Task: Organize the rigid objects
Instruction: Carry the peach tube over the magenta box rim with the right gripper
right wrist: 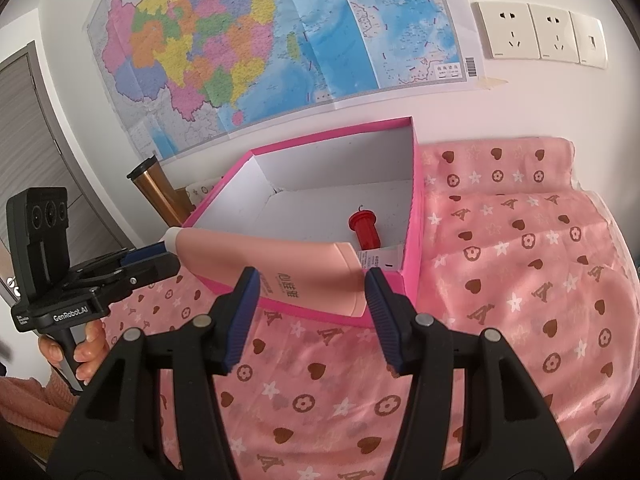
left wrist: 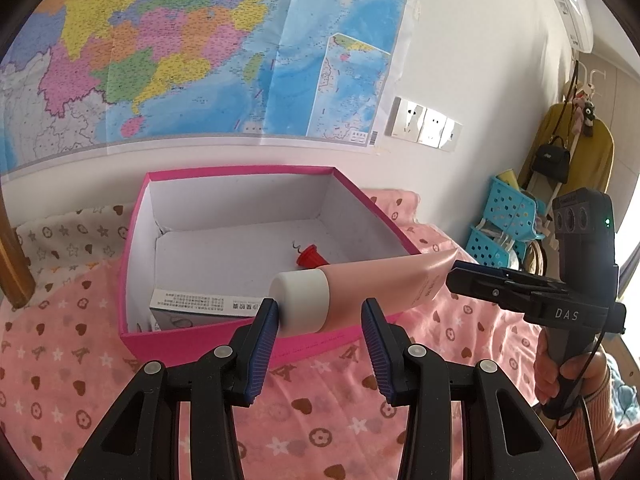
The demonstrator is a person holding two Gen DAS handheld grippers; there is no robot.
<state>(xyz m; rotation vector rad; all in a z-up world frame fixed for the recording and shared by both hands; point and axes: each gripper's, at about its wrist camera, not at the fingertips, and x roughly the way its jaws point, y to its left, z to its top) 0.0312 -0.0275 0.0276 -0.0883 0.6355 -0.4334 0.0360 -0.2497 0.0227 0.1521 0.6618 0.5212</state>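
Observation:
A pink tube (left wrist: 384,280) with a white cap (left wrist: 300,302) hangs level over the near rim of the open pink box (left wrist: 224,170). My right gripper (right wrist: 312,300) is shut on the tube's flat end (right wrist: 308,276). My left gripper (left wrist: 320,324) is open with the cap between its pads, the left pad (left wrist: 268,328) touching the cap. In the left wrist view the right gripper (left wrist: 472,276) comes in from the right. Inside the box lie a red corkscrew (right wrist: 366,228) and a small carton (left wrist: 200,306).
The box (right wrist: 416,208) sits on a bed with a pink patterned sheet (right wrist: 520,280), against a wall with a map (left wrist: 200,48). A bronze cylinder (right wrist: 156,192) stands to the box's left. Blue baskets (left wrist: 504,220) and a coat rack (left wrist: 572,148) stand to the right.

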